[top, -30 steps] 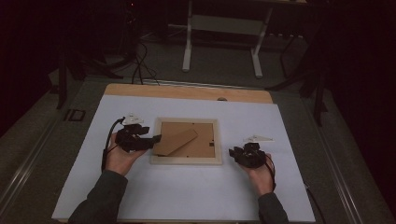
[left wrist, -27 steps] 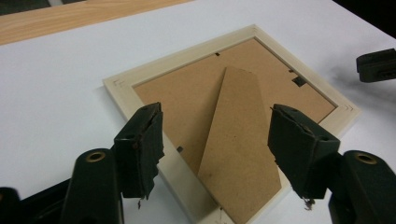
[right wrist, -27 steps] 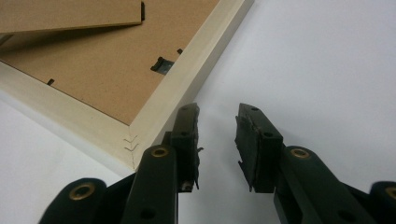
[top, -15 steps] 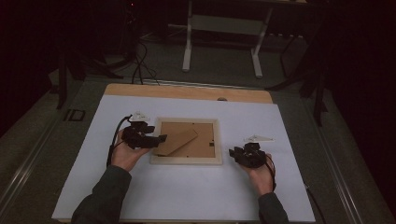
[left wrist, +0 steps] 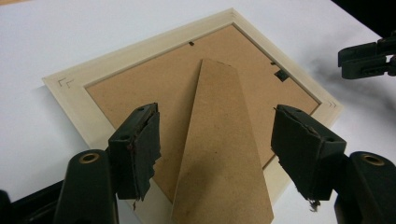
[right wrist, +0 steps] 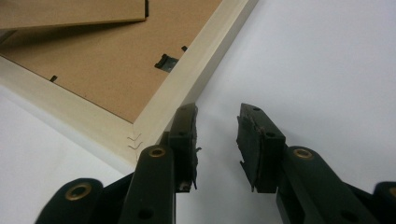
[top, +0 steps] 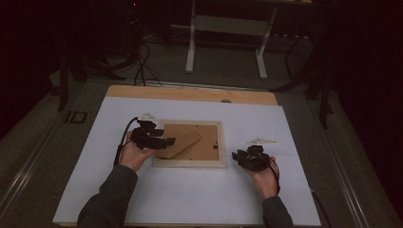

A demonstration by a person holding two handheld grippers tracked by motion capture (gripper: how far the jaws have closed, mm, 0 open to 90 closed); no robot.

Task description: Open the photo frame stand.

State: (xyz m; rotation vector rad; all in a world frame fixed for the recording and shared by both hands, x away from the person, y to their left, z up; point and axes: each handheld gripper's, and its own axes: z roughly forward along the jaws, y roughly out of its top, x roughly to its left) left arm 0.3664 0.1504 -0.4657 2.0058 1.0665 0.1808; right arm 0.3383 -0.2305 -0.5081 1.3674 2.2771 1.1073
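A pale wooden picture frame point(top: 190, 164) lies face down on the white table, its brown backing board point(top: 209, 142) up. A brown stand flap point(top: 183, 142) runs slantwise across the backing. My left gripper point(top: 166, 141) reaches over the frame's left side. In the left gripper view its jaws point(left wrist: 217, 144) stand open on either side of the flap point(left wrist: 219, 93) without pressing it, and they have just been opening. My right gripper point(top: 237, 156) sits at the frame's near right corner. Its jaws point(right wrist: 217, 140) are open over bare table, the left one beside the frame's edge point(right wrist: 196, 79).
The white table cover point(top: 190, 199) reaches out on all sides of the frame, with a wooden strip point(top: 190, 93) at its far edge. A small metal clip point(right wrist: 164, 60) sits on the backing near the right rim. A stand's white legs point(top: 259, 57) rise on the dark floor beyond.
My left gripper has moved right, from the frame's left edge to over the stand flap. The right gripper and the frame have stayed put.
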